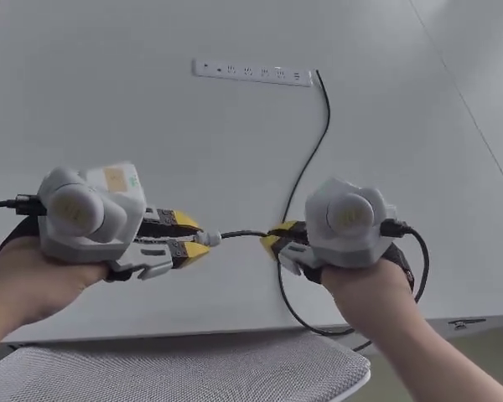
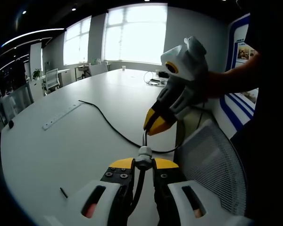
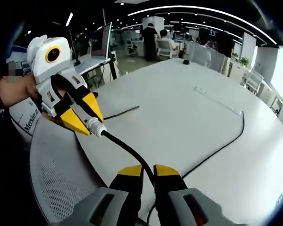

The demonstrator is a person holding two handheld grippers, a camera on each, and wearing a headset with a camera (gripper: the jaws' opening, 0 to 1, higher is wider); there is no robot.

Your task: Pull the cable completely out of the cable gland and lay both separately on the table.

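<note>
Cable gland [image 2: 144, 153], small and pale, sits pinched between the yellow tips of my left claw [image 2: 144, 165], which is closed down on it in the air above the near edge of the desk [image 1: 151, 126]. The black cable [image 3: 127, 149] runs from it rightward into my right claw [image 3: 148, 172], whose jaws are nearly together, clamped on the jacket a short way from the gland. In the left gripper view the cable also trails back between my left jaws, so I judge it is not yet drawn out. The gland looks light, hard and rounded, apt to twist under the tips, so I would hold it across its body. The cable looks thin and limp, with a jacket that should grip well. Taking it close to the gland keeps the pull straight. A power strip [image 1: 251, 72] and its cord [image 1: 310, 159] lie farther off.
</note>
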